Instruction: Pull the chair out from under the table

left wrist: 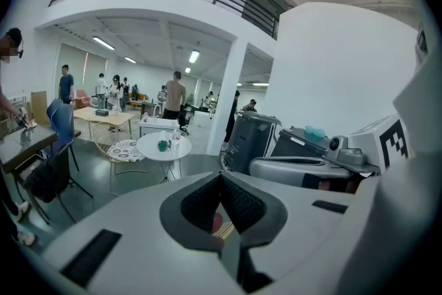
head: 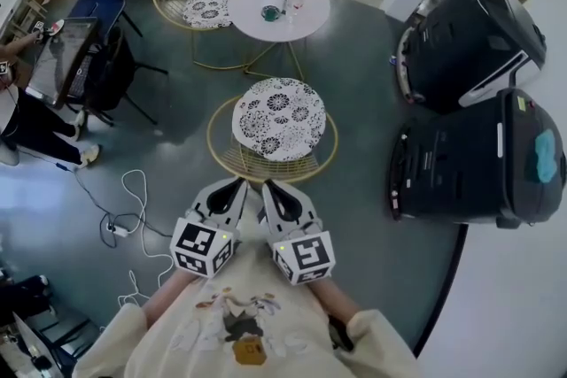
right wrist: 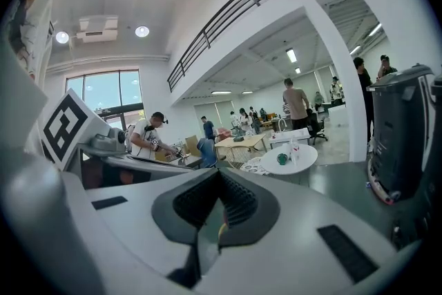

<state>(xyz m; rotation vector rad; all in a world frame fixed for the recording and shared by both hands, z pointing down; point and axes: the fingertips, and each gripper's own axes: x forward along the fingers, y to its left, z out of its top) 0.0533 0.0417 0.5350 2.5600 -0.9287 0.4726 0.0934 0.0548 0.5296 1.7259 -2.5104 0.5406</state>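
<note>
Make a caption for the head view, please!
Left gripper and right gripper, both shut, hang before the patterned chair, which stands clear of the round table.

The right gripper (right wrist: 219, 173) has its fingers pressed together with nothing between them. Straight past the fingertips stands a round white table (right wrist: 295, 161) carrying a green cup (right wrist: 282, 158). A patterned chair (right wrist: 254, 165) sits just left of the table. Left of the fingers is the left gripper's marker cube (right wrist: 64, 126), and right of them a dark bin (right wrist: 404, 138).

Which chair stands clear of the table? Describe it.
Find the round white table. Two gold wire chairs with patterned cushions stand near it. The near chair stands apart, closest to the person; the far chair sits by the table's left edge.
</note>
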